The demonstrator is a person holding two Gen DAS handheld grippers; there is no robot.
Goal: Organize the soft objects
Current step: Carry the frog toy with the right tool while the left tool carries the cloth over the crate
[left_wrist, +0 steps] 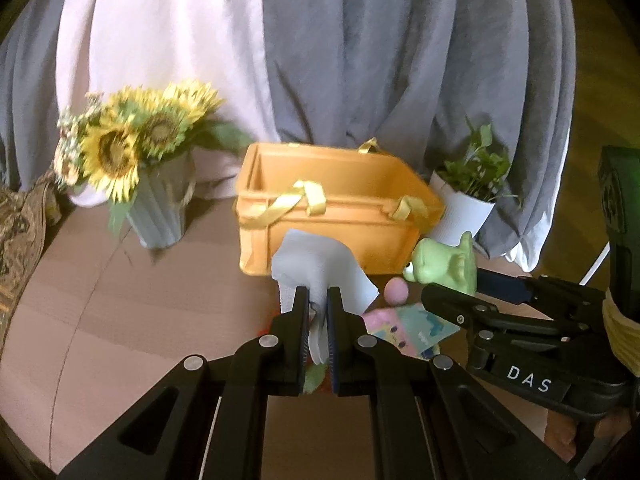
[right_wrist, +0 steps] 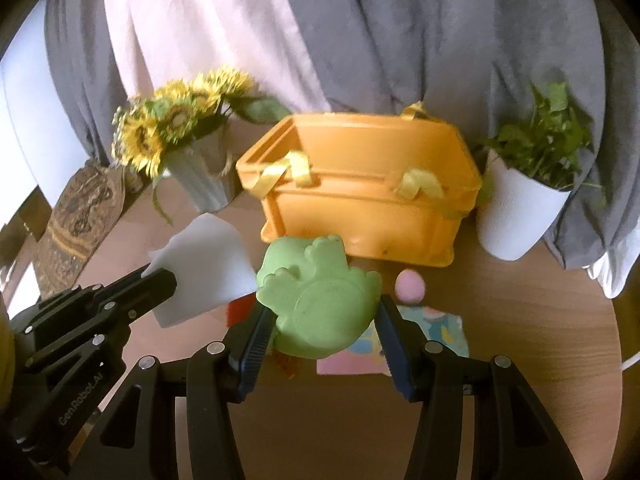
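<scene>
My left gripper (left_wrist: pixel 318 300) is shut on a white folded cloth (left_wrist: pixel 316 266), which hangs above the wooden table in front of the orange bin (left_wrist: pixel 336 216). The same white cloth (right_wrist: pixel 204 264) shows at the left of the right wrist view, in the left gripper (right_wrist: pixel 160 276). My right gripper (right_wrist: pixel 322 312) is shut on a soft green frog toy (right_wrist: pixel 320 300), lifted just in front of the orange bin (right_wrist: pixel 372 208). In the left wrist view the frog (left_wrist: pixel 444 264) sits at the right, above the right gripper (left_wrist: pixel 476 300). A pink ball (right_wrist: pixel 410 286) and a pastel patterned cloth (right_wrist: pixel 432 328) lie on the table below.
A ribbed vase of sunflowers (left_wrist: pixel 132 152) stands left of the bin, a white potted plant (right_wrist: pixel 528 184) to its right. Grey and pink drapes (left_wrist: pixel 360 48) hang behind. A patterned cushion (left_wrist: pixel 20 236) lies at the far left. A small red item (right_wrist: pixel 238 312) peeks from under the cloth.
</scene>
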